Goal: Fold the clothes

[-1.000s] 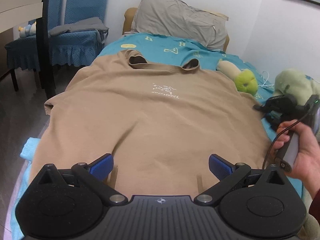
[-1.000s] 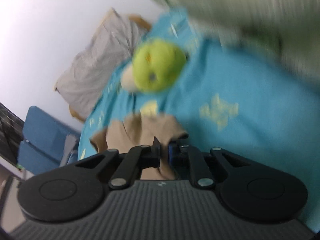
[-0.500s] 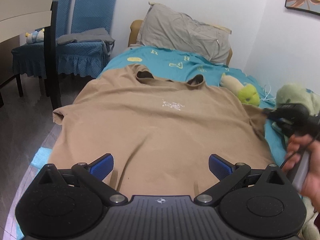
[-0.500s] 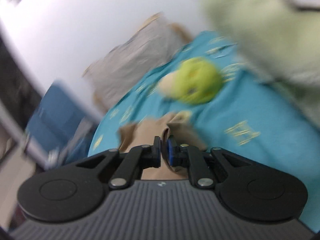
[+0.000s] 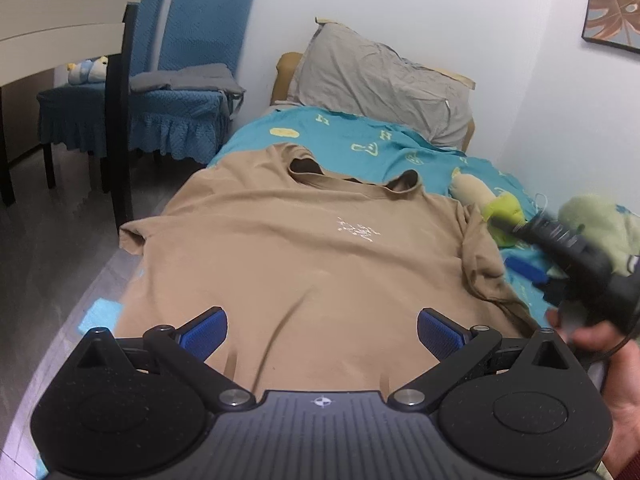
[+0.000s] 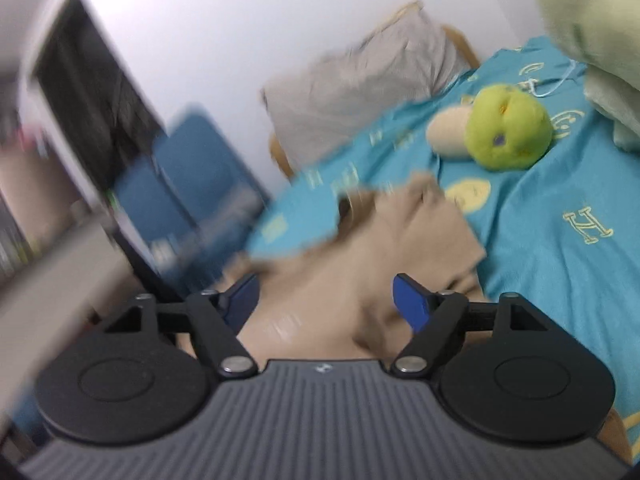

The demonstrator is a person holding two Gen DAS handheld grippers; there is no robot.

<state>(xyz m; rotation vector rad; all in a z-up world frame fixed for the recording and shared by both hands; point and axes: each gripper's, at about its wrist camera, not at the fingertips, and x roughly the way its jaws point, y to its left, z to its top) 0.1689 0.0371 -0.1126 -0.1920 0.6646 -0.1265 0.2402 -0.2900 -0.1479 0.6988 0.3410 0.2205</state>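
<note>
**Shirt flat on the bed, right sleeve turned in, both tongs spread**

Bed [image 5: 400, 152]: teal sheet, grey pillow [image 5: 384, 84] at the head, blue chair [image 5: 188, 92] off to the left side. Two soft toys along the right edge; the green one [image 6: 508, 132] lies close to the shirt's right shoulder.

T-shirt [image 5: 312, 264]: tan, spread out with the collar toward the pillow and the hem toward the cameras. Left sleeve lies out flat near the bed edge. The right sleeve [image 5: 480, 256] is bunched and turned in over the body, its folded edge crumpled, not straight.

Left tongs [image 5: 322, 332]: spread wide, hovering over the hem, nothing between the pads.

Right tongs [image 6: 326, 300]: also spread, nothing pinched, above the right shoulder area; view is smeared, so whether a pad touches cloth I cannot tell. The hand [image 5: 592, 344] holding them shows at the right of the left view.

Judgement: the sleeve fold on the right side looks like the step in hand. To do it well, pinch a single layer at the sleeve's edge, draw it in until the side line runs straight from shoulder to hem, and flatten the bunching. Watch the green toy; cloth could snag on it.
</note>
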